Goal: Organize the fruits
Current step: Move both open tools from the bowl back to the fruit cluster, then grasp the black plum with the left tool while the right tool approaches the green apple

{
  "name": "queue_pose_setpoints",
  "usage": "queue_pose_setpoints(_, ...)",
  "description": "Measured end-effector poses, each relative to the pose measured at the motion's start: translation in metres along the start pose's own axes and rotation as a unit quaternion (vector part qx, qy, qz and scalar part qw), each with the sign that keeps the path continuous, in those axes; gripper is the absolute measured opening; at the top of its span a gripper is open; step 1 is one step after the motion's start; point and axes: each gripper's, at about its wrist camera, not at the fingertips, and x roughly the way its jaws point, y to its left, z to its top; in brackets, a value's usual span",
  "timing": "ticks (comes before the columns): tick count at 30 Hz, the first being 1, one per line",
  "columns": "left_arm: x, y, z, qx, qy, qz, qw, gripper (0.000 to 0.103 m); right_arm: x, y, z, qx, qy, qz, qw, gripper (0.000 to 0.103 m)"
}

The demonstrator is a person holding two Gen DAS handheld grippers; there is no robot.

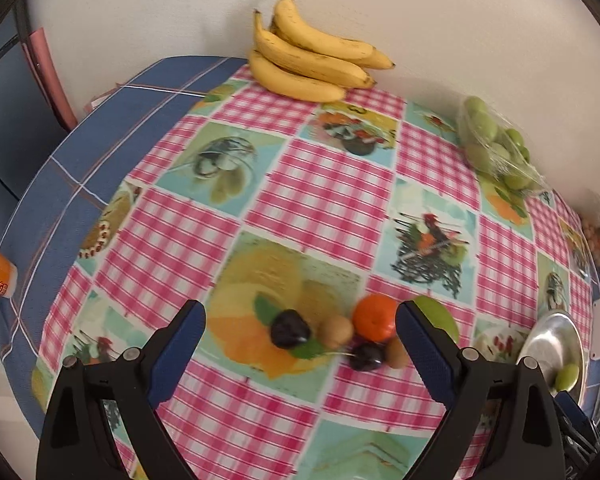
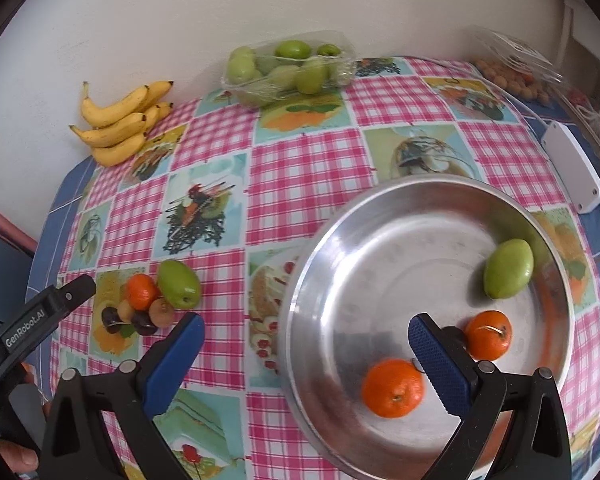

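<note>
Bowl [image 2: 320,280]: steel, on desk near right; holds 2 oranges [image 2: 393,388] + 1 green fruit [image 2: 508,269].
Pile [image 1: 332,334]: left of bowl; approx. 1 orange, 1 green, 2 dark, 2 brown still loose.
Left tool [image 1: 300,322]: wide, empty, over pile.
Right tool [image 2: 306,338]: wide, empty, over bowl edge.
Far side: bananas [image 1: 312,56], green-fruit tray [image 2: 288,66] untouched.
Progress: approx. a third done.

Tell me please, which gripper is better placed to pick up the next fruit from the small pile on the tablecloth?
Probably the left. The left gripper is open right above the pile, framing a dark plum and the tangerine. The right gripper hangs open over the metal bowl, away from the pile.
</note>
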Motion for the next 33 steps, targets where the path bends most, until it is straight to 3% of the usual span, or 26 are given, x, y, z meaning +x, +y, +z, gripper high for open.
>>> queue_pose_setpoints(12,0.011,0.052,0.008,-0.062,0.009,-0.007,0.998,0.096,0.015,0.06,-0.003,-0.043,0.01,0.052,0.998,0.103)
queue_pose_setpoints(17,0.02,0.052,0.008,-0.061,0.028,-0.039,0.997,0.096,0.027,0.073,-0.005,-0.049,0.021,0.063,0.997,0.103)
queue_pose_setpoints(26,0.046,0.043,0.007,-0.051,0.083,-0.05,0.994,0.096,0.046,0.075,0.0,-0.044,0.019,0.052,0.998,0.103)
queue_pose_setpoints(33,0.056,0.04,0.006,-0.057,0.103,-0.06,0.9912,0.096,0.061,0.077,0.002,-0.048,0.026,0.041,0.998,0.103)
